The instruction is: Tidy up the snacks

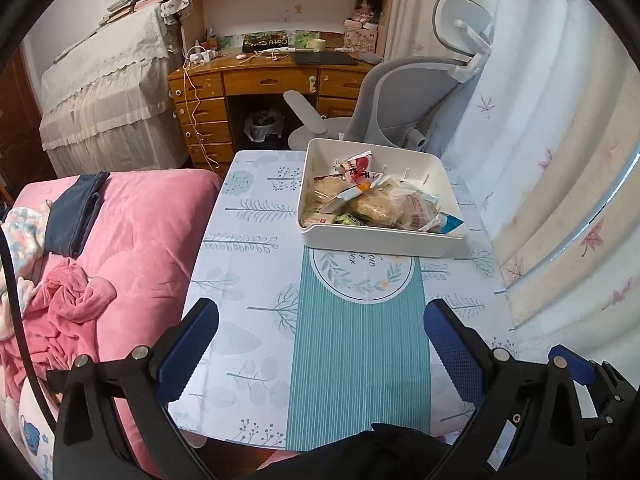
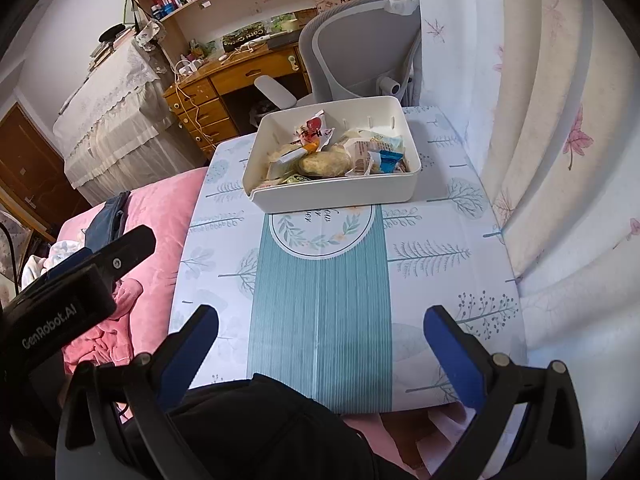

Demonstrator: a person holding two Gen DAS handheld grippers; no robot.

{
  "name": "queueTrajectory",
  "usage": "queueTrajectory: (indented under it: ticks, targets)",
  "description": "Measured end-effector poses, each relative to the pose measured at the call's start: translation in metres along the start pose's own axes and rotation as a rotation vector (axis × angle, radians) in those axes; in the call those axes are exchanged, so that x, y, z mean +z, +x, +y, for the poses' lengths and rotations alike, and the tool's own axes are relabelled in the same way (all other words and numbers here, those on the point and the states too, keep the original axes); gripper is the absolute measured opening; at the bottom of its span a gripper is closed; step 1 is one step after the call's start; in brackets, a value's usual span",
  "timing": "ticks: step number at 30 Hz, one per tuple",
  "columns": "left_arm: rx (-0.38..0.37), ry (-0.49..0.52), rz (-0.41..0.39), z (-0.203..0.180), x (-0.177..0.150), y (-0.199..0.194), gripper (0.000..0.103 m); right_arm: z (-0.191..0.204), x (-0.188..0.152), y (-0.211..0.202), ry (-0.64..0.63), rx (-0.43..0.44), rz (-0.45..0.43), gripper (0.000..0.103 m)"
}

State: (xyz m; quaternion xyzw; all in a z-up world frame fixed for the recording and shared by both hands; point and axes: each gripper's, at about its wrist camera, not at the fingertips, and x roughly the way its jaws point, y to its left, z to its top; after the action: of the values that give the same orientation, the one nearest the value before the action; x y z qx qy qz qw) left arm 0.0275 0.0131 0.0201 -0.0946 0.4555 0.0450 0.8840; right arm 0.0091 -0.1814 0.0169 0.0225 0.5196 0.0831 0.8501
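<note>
A white rectangular bin (image 1: 384, 238) (image 2: 336, 196) stands at the far end of the small table and holds several wrapped snacks (image 1: 376, 204) (image 2: 332, 156), among them a red-and-white packet (image 1: 356, 166) (image 2: 314, 128) and a blue-tipped wrapper (image 1: 450, 224) (image 2: 386, 158). My left gripper (image 1: 322, 320) hovers open over the near part of the table, nothing between its blue pads. My right gripper (image 2: 322, 322) is open too, over the near table edge, well short of the bin. The left gripper's body (image 2: 76, 280) shows at the left of the right wrist view.
The table (image 1: 256, 264) (image 2: 440, 280) wears a leaf-print cloth with a teal striped runner (image 1: 360, 360) (image 2: 320, 312). A pink bed (image 1: 132, 248) (image 2: 160, 216) borders it on the left, a curtain (image 1: 560, 200) (image 2: 540, 140) on the right. A grey office chair (image 1: 404, 96) (image 2: 352, 56) and wooden desk (image 1: 260, 80) stand beyond.
</note>
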Motion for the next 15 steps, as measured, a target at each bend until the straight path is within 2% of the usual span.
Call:
queueTrajectory:
  ticks: [15]
  targets:
    - [0.016, 0.013, 0.009, 0.0020, 0.0035, 0.0056, 0.102, 0.0005, 0.0020, 0.0031, 0.001, 0.000, 0.009, 0.103]
